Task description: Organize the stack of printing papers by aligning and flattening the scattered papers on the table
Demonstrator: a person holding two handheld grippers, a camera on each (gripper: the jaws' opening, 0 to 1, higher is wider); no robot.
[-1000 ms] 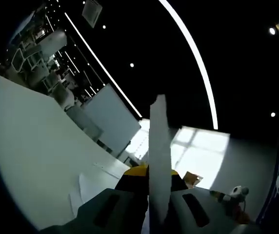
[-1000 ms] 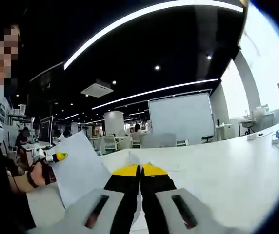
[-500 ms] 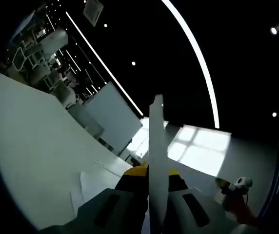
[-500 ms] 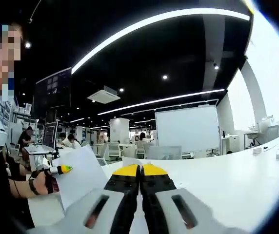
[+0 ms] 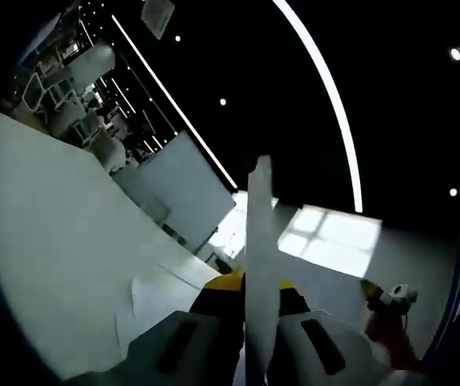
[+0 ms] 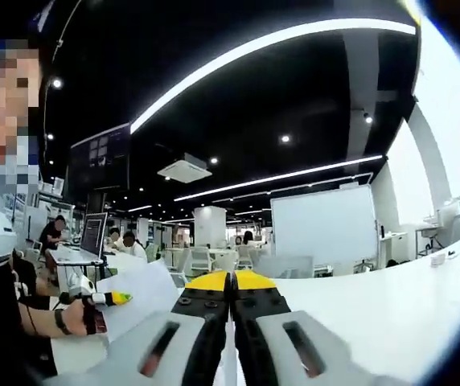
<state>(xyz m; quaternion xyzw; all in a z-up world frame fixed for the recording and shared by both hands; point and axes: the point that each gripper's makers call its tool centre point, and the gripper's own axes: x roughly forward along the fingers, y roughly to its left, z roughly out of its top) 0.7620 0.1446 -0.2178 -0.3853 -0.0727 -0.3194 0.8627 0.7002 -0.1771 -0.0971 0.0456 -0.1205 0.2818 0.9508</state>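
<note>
In the left gripper view my left gripper (image 5: 248, 283) is shut on a white paper sheet (image 5: 260, 233). The sheet stands edge-on and rises straight up from between the yellow-tipped jaws. Loose paper sheets (image 5: 140, 304) lie on the white table (image 5: 53, 233) just beyond the jaws. In the right gripper view my right gripper (image 6: 232, 280) has its jaws pressed together, with a thin white sliver of paper showing in the seam. The held sheet (image 6: 143, 291) spreads to the left toward the left gripper (image 6: 109, 299), which a person's hand holds.
The right gripper's hand (image 5: 384, 304) shows at the right of the left gripper view. A whiteboard (image 6: 322, 233) stands beyond the table (image 6: 391, 310). Office chairs and desks with seated people (image 6: 121, 241) fill the far left. Ceiling light strips run overhead.
Both views have tipped up a little, so more ceiling shows and less table. The paper stays clamped in both grippers, and the left gripper sits lower in the right gripper view.
</note>
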